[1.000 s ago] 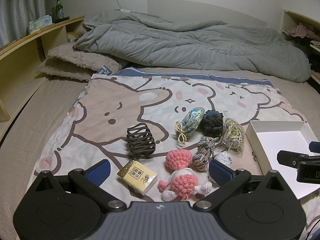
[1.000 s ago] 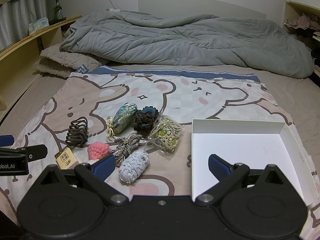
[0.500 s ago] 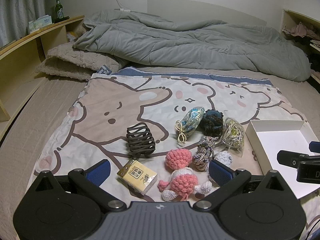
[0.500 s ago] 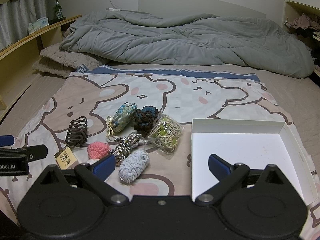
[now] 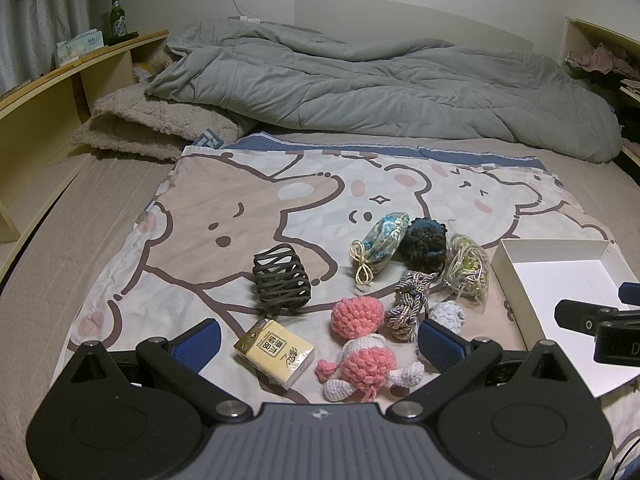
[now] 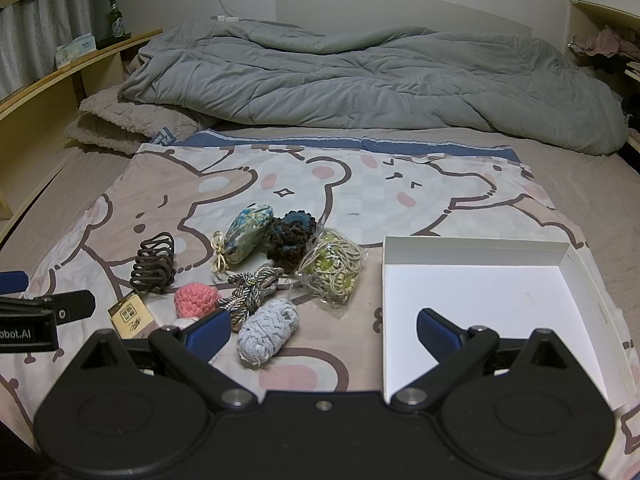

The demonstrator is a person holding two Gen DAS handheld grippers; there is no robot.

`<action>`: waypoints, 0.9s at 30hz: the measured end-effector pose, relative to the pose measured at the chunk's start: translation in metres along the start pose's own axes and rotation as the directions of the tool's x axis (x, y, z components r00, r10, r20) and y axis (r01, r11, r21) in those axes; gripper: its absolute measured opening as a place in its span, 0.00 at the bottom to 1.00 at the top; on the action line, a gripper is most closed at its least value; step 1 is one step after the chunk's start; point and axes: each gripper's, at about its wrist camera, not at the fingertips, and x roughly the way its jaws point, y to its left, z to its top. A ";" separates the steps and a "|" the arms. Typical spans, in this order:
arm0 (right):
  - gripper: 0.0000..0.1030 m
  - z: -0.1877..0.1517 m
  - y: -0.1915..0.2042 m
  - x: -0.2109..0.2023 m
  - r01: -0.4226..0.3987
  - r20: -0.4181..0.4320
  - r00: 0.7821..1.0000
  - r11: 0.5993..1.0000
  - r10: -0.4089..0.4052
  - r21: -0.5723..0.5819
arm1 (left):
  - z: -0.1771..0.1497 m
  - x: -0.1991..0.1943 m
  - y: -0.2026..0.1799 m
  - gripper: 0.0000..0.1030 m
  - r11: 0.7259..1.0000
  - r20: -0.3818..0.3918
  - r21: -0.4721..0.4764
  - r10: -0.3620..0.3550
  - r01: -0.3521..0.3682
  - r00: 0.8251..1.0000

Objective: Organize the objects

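Observation:
Small objects lie on a bear-print sheet: a dark hair claw (image 5: pixel 282 278), a yellow tissue pack (image 5: pixel 274 350), a pink crochet ball (image 5: pixel 357 315), a pink-and-white crochet doll (image 5: pixel 368 368), a braided cord (image 5: pixel 408 306), a grey yarn bundle (image 6: pixel 269 330), a blue-green pouch (image 5: pixel 382 245), a dark crochet piece (image 5: pixel 424 243) and a bag of hair ties (image 6: pixel 332 270). An empty white box (image 6: pixel 480 296) lies to their right. My left gripper (image 5: pixel 318 342) is open, low over the tissue pack and doll. My right gripper (image 6: pixel 323 332) is open, between the grey bundle and the box.
A grey duvet (image 6: pixel 360 80) is heaped across the far bed, with a beige pillow (image 5: pixel 148 128) at its left. A wooden shelf (image 5: pixel 60 76) with a green bottle runs along the left. Another shelf with clothes (image 6: pixel 604 44) stands far right.

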 end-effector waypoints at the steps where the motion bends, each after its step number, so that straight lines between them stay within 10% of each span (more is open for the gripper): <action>1: 0.97 -0.001 0.000 0.000 0.000 0.000 1.000 1.000 0.000 0.000 | 0.000 0.000 0.000 1.00 1.000 0.000 0.000 0.000 0.000 1.000; 27: 0.97 0.000 -0.001 0.000 0.000 -0.001 1.000 1.000 0.000 -0.003 | 0.000 0.000 0.000 1.00 1.000 -0.003 0.000 -0.001 0.001 1.000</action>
